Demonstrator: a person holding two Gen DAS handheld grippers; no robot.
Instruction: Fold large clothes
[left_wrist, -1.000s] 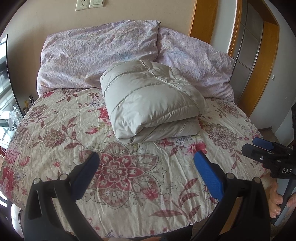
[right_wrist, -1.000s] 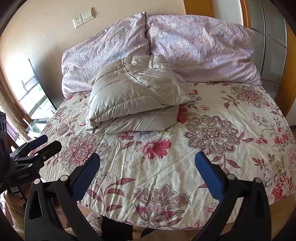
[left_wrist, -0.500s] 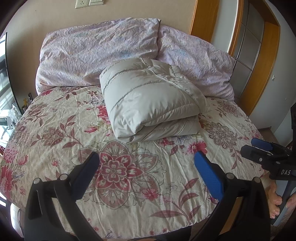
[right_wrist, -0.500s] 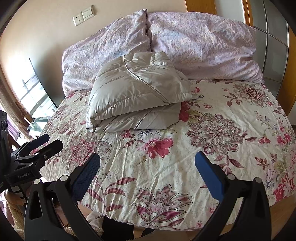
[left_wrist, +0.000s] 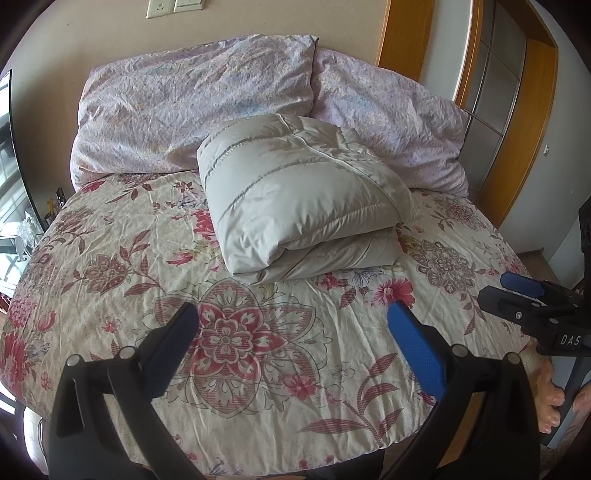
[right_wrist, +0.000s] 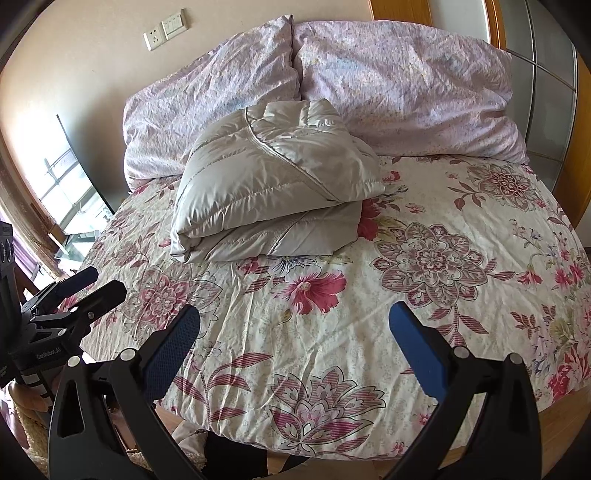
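**Puffer jacket folded on bed, both claws clear**

Puffer jacket (left_wrist: 303, 199), pale grey, quilted, lies folded in a thick bundle on the floral bedspread (left_wrist: 240, 332), its far edge against the two lilac pillows (left_wrist: 192, 107). Landmark: the jacket.

Left of jacket: a window (right_wrist: 70, 192) beyond the bed's edge. Left claw (left_wrist: 291, 332) hovers near the foot of the bed, short of the jacket, fingers spread wide, nothing between them.

Right of jacket: bare bedspread, wooden door frame (left_wrist: 517, 122) past it. Right claw (right_wrist: 295, 332) likewise short of the jacket, fingers wide apart, holding nothing. Neither claw touches the jacket.
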